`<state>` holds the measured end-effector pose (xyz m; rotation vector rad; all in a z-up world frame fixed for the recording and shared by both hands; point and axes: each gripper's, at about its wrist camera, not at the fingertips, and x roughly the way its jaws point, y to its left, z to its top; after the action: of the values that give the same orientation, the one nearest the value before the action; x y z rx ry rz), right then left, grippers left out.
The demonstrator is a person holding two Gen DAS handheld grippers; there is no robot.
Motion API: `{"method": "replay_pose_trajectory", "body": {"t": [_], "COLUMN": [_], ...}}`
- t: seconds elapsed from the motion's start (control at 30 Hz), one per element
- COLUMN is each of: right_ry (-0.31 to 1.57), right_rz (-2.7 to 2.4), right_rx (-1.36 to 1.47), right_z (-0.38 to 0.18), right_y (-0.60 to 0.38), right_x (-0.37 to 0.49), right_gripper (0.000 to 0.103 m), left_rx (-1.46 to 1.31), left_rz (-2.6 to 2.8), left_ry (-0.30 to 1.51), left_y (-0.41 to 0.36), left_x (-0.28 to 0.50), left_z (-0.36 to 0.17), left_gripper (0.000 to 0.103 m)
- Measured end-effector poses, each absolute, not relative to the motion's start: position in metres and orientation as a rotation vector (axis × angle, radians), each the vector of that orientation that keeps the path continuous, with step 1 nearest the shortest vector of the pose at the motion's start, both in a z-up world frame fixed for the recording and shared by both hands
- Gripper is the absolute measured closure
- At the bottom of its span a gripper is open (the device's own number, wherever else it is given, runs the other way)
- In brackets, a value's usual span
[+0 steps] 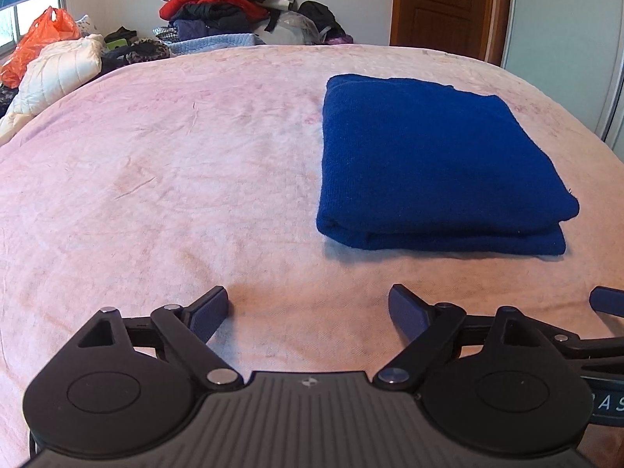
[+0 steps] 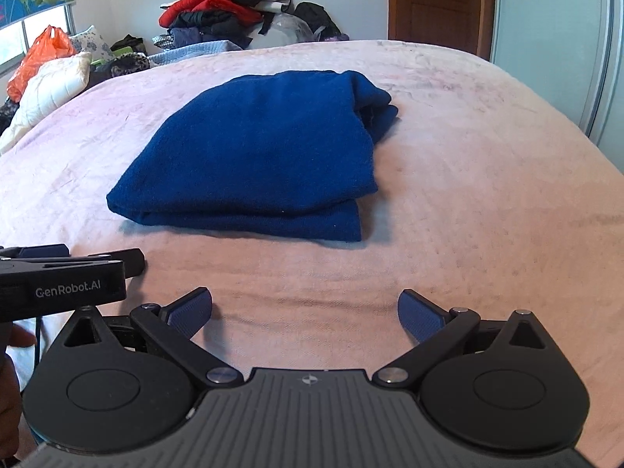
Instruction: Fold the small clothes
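We hold left gripper (image 1: 308, 312) and right gripper (image 2: 305, 314) spread wide, nothing between pads. Blue garment (image 2: 249, 156) lies folded on pink bedspread (image 2: 448, 234), 11 o'clock from right gripper. Risk: regrasp drags top layer, undoing fold. Clothes pile (image 2: 222, 11) far at 12; path clear.

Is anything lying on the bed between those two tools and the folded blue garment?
Nothing visible. Only bare pink blanket lies between the open left tool, the open right tool and the folded blue garment. The clothes pile sits far behind.
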<state>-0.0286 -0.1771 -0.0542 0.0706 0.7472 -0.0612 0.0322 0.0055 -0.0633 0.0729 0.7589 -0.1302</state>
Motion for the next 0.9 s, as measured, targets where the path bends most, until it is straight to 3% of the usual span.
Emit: {"method": "replay_pose_trajectory", "body": {"t": [0.27,0.9], "right_ry": [0.728,0.653], "right_rz": [-0.070,-0.056], "right_rx": [0.016,-0.006], "right_z": [-0.061,-0.071], "right_y": [-0.171,-0.169], "right_x": [-0.030,-0.037], "right_gripper": [0.000,0.000], "left_rx": [0.073,0.067], "left_rz": [-0.122,-0.141], "left_ry": [0.759,0.665], "left_y": [0.006,0.010], "left_x": [0.032,0.023], "left_z": [-0.069,-0.079], "left_gripper": [0.000,0.000]}}
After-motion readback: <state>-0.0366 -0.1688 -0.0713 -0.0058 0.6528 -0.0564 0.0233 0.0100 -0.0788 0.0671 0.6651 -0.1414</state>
